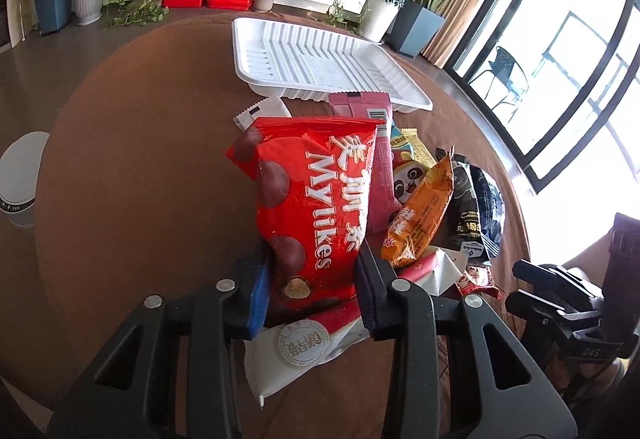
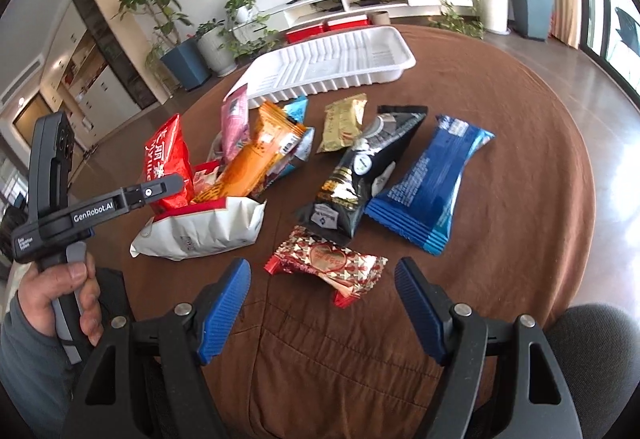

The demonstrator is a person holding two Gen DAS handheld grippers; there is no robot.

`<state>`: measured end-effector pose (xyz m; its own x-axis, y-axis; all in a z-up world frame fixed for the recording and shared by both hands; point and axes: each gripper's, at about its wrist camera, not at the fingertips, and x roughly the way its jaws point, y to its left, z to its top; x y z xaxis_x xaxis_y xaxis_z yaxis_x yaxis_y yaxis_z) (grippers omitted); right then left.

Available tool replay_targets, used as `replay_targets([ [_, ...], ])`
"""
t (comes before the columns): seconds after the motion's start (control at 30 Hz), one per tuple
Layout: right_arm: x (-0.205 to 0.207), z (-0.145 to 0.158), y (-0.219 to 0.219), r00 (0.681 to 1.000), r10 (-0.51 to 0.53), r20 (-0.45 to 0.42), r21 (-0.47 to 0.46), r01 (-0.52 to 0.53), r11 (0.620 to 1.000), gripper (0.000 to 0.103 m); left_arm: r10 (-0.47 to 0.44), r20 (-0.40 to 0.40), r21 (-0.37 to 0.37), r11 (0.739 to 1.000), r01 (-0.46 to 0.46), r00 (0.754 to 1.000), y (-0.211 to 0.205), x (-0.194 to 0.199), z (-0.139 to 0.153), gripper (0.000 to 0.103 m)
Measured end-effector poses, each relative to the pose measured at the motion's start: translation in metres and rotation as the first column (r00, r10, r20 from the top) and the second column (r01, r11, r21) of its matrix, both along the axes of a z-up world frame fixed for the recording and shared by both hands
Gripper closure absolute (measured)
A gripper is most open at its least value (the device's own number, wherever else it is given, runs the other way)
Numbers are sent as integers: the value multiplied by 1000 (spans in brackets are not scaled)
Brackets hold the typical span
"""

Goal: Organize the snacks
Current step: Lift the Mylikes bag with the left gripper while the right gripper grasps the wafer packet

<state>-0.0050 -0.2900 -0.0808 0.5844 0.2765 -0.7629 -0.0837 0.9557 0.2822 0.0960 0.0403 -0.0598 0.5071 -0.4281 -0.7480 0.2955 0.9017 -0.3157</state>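
Note:
My left gripper [image 1: 314, 271] is shut on a red Mylikes bag [image 1: 312, 199] and holds it upright over the snack pile; the bag also shows in the right wrist view [image 2: 170, 159]. A white ribbed tray [image 1: 316, 59] lies empty at the table's far side, also in the right wrist view [image 2: 332, 67]. My right gripper [image 2: 322, 279] is open and empty, just short of a red-and-gold heart candy pack [image 2: 328, 263]. An orange pack [image 2: 256, 159], a black pack [image 2: 356, 175], a blue pack [image 2: 432, 179] and a white bag [image 2: 204, 227] lie on the table.
The snacks lie on a round brown-clothed table [image 2: 520, 143]. A gold pack [image 2: 342, 123] and a pink pack [image 2: 234, 119] lie near the tray. A panda pack [image 1: 406, 175] lies behind the red bag. Potted plants and a TV stand stand beyond the table.

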Motion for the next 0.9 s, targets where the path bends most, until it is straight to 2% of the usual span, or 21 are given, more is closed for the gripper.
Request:
replay_targets([
  [0.2,13,7,4,994,110,5,-48,-110,993,33,0,-6,-55,998,0,1000,13,-2,2,71],
  [0.3,24,11,3,984,179,-4,-95,-178,979,33,9,-4,-94,996,-10,1000,23,-2,6,71],
  [0.37,31,13,2,970,241,-24,-116,-242,963,38,15,-1,-121,993,-15,1000,29,-3,9,71],
  [0.43,36,16,6,944,328,-38,-168,-329,929,40,15,4,-154,988,-14,1000,36,-5,11,71],
  [0.5,38,13,15,904,425,-50,-225,-424,877,45,14,11,-167,986,-12,1000,38,-7,13,71],
  [0.53,39,8,21,872,484,-77,-249,-487,837,48,13,13,-170,985,-10,1000,39,-8,14,71],
  [0.63,46,-5,34,811,565,-153,-264,-585,767,58,13,16,-185,983,-10,1000,42,-13,14,71],
  [0.67,49,-11,37,800,573,-179,-272,-600,752,61,14,16,-194,981,-10,1000,45,-15,14,71],
  [0.77,58,-19,42,794,572,-207,-281,-609,742,63,16,22,-211,977,-11,1000,50,-18,15,71],
  [0.9,69,-24,43,808,547,-218,-298,-589,751,63,13,28,-222,975,-7,1000,52,-22,15,71],
])
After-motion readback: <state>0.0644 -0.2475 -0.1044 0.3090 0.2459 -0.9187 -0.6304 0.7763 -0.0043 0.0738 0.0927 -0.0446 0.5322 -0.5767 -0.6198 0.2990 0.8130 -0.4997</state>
